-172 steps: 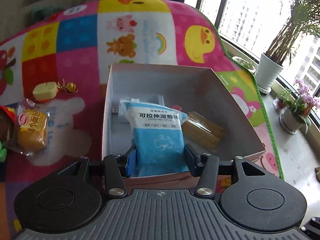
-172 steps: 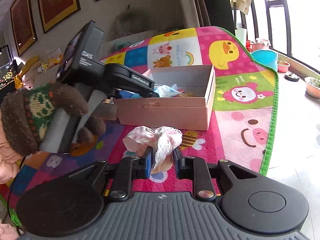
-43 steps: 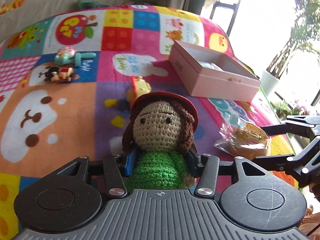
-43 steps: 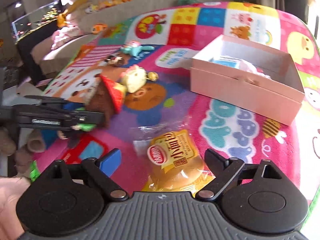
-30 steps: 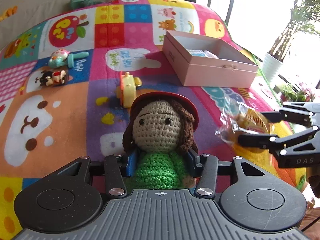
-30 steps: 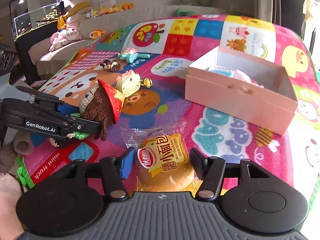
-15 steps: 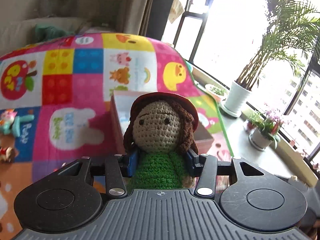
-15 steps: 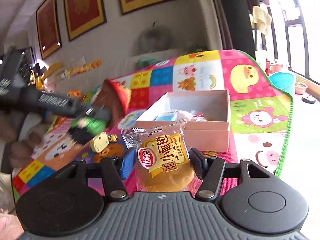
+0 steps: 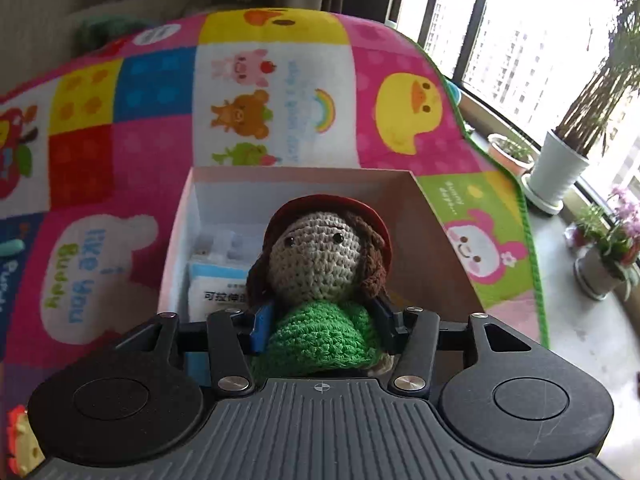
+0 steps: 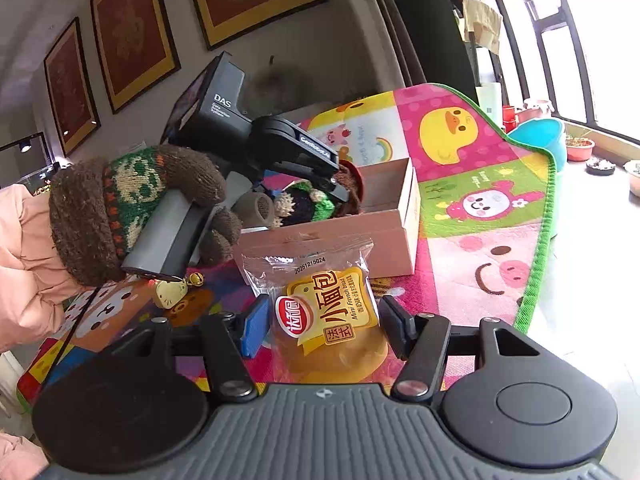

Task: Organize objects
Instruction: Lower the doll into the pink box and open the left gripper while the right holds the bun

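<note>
My left claw (image 9: pixel 322 326) has the crocheted doll (image 9: pixel 320 280) between its blue pads by the green body, over the open pink box (image 9: pixel 440 240) that sits on the patchwork play mat (image 9: pixel 160 152); the jaws have just been easing apart, yet the yarn still bulges against both pads, so I judge it a slackening grip and not a release. The doll is light, soft and squashy, and its big head tips it forward, so the thick body is the right place to take it. My right claw (image 10: pixel 322 328) is closed on the wrapped bread bun (image 10: pixel 328 320), just short of the box. That film looks slippery and the bun crushable, so I hold it lightly across its middle. A blue-and-white packet (image 9: pixel 216 288) already lies inside the box.
</note>
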`<state>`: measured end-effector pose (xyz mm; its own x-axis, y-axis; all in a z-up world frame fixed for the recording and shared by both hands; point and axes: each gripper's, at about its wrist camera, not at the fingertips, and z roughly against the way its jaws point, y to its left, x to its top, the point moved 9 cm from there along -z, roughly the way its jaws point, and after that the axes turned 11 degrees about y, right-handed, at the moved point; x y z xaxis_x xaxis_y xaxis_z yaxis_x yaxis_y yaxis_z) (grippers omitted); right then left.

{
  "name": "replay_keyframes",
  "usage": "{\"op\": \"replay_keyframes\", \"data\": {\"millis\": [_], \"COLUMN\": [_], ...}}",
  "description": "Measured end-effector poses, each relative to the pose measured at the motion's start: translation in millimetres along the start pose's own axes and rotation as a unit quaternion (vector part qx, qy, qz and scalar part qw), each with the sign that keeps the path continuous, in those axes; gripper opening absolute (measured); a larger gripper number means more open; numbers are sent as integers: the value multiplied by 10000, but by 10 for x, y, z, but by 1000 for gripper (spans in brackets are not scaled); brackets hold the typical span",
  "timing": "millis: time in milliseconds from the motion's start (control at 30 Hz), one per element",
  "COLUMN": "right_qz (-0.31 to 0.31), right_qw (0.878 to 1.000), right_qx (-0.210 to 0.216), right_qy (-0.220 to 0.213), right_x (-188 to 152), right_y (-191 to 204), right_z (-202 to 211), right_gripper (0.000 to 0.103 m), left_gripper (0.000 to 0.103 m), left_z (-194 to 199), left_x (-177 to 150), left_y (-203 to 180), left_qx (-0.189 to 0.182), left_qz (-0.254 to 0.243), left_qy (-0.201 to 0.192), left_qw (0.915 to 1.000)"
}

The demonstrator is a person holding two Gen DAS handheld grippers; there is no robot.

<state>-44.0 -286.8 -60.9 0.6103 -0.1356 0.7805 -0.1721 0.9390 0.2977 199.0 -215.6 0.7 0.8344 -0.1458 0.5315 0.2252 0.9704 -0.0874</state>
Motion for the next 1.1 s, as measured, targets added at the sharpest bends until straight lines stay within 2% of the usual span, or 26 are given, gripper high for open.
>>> {"op": "replay_keyframes", "data": {"millis": [100, 167, 233, 367, 533, 600, 700, 767, 833, 900, 967, 1033, 1100], "right_qz": [-97, -75, 9, 168, 149, 187, 383, 526, 628, 646, 638, 622, 597], "right_qw": [9999, 10000, 10000, 9998, 9990, 9988, 9982, 9971, 9960, 9950, 9939, 9925, 9913], "right_qx": [16, 31, 30, -69, -210, -211, -232, -431, -588, -733, -880, -1028, -1139], "right_qy": [49, 33, 21, 113, 353, 406, 410, 336, 249, 186, 182, 226, 278], "right_x": [4, 21, 28, 6, 6, 36, 175, 310, 460, 540, 583, 586, 582], "right_y": [-31, 11, 63, 103, 79, 114, 214, 253, 264, 253, 209, 150, 94], "right_z": [-67, -81, -83, -83, -178, -199, -213, -229, -225, -171, -141, -112, -105], "right_gripper": [59, 59, 59, 59, 59, 59, 59, 59, 59, 59, 59, 59, 59], "left_gripper": [68, 70, 65, 63, 63, 63, 63, 58, 49, 47, 42, 19, 13], "left_z": [-63, -87, -21, 339, 888, 986, 957, 898, 822, 686, 470, 241, 92], "left_x": [-28, -58, -82, -164, -408, -519, -567, -505, -396, -288, -222, -175, -135], "left_y": [56, 39, 22, 80, 333, 450, 435, 326, 180, 41, -36, -29, 52], "left_qx": [364, 324, 108, -564, -829, -965, -1349, -1661, -2022, -2287, -2356, -2266, -2255], "left_qz": [-313, -510, -677, -588, -584, -521, -567, -576, -572, -572, -554, -452, -254], "left_qy": [-2, -48, -180, -559, -1079, -1107, -962, -918, -866, -660, -331, -116, -15], "left_qw": [9988, 9982, 9975, 9951, 9890, 9878, 9845, 9801, 9738, 9696, 9697, 9729, 9739]}}
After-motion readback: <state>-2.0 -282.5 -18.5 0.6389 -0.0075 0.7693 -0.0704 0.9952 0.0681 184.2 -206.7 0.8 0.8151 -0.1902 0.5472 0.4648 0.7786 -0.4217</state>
